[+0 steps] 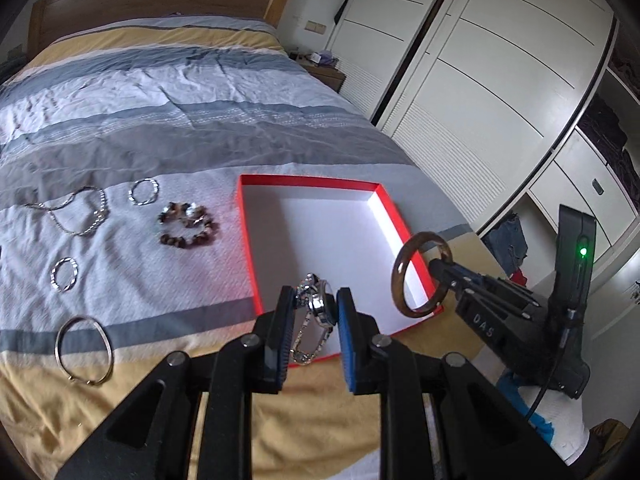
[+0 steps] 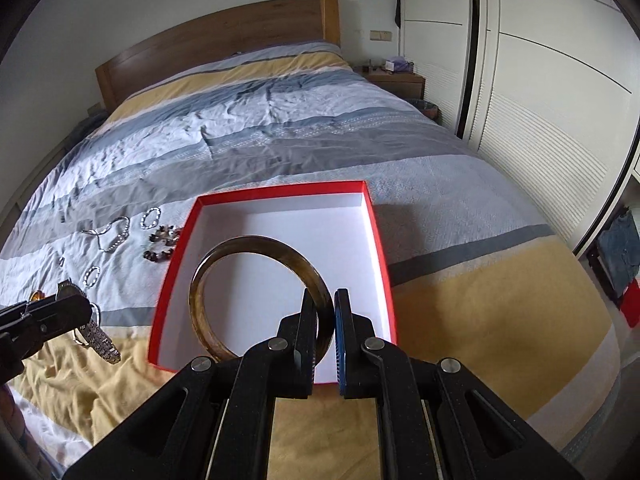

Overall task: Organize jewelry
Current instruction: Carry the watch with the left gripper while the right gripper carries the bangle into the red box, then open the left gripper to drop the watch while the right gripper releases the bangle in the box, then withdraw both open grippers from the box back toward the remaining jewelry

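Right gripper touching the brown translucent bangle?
Touching. Right wrist view: right gripper jaws pinch the brown translucent bangle rim, holding it above the red-walled box.

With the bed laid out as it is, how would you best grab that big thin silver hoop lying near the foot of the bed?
Pinch the thin silver hoop across its wire rim, coming straight down from above. It lies flat on the bedspread, so only the rim offers anything to pinch. The near arc looks easiest, probably away from the small clasp at its lower edge.

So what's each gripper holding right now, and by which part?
Left gripper pinches the watch by its case; right gripper clamps the brown bangle by its rim.
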